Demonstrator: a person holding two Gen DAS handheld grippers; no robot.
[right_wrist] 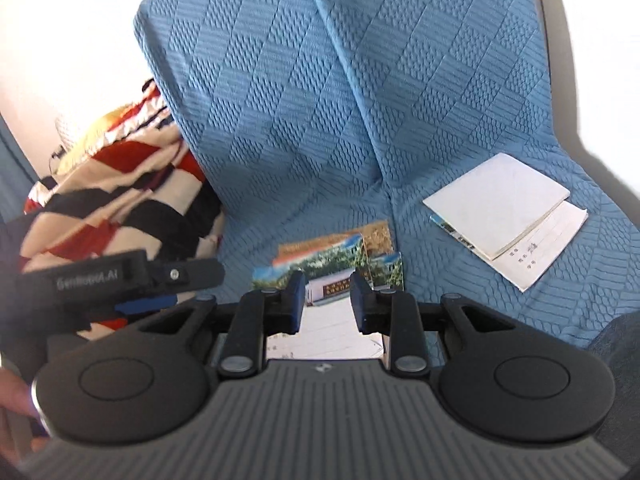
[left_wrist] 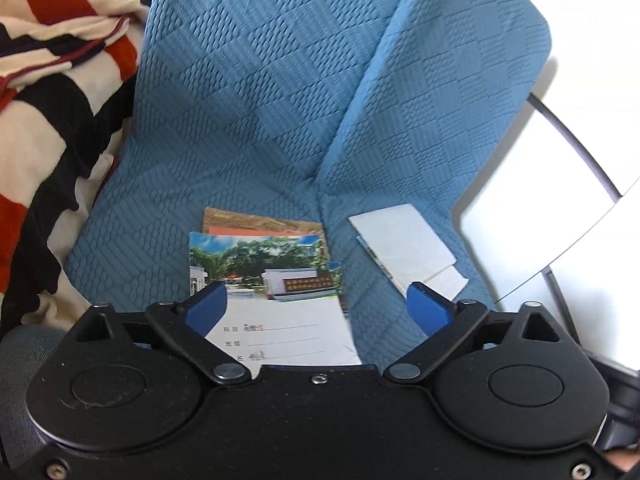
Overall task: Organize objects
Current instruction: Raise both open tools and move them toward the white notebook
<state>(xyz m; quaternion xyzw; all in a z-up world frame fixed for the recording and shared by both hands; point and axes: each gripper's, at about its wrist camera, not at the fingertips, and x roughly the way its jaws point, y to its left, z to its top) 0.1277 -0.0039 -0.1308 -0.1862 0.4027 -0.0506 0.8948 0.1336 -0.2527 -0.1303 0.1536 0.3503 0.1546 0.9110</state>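
Item: stack of notebooks, photo covers up, lay on the blue-covered seat, near centre. A second pair of notebooks, white, lay well apart to the right.

Left gripper: jaws spread wide, nothing between the pads.

Right gripper: jaws part-open, empty, above the stack.

Advice: fetch the right pair next; square edges before stacking.

Notebook stack lies on the covered sofa seat, near centre, topmost notebook overlapping the ones behind it. Second pair of notebooks sits on the seat to the right, well apart from the stack, one on top of the other. Striped blanket is piled at the left. Sofa backrest stands at the far side.
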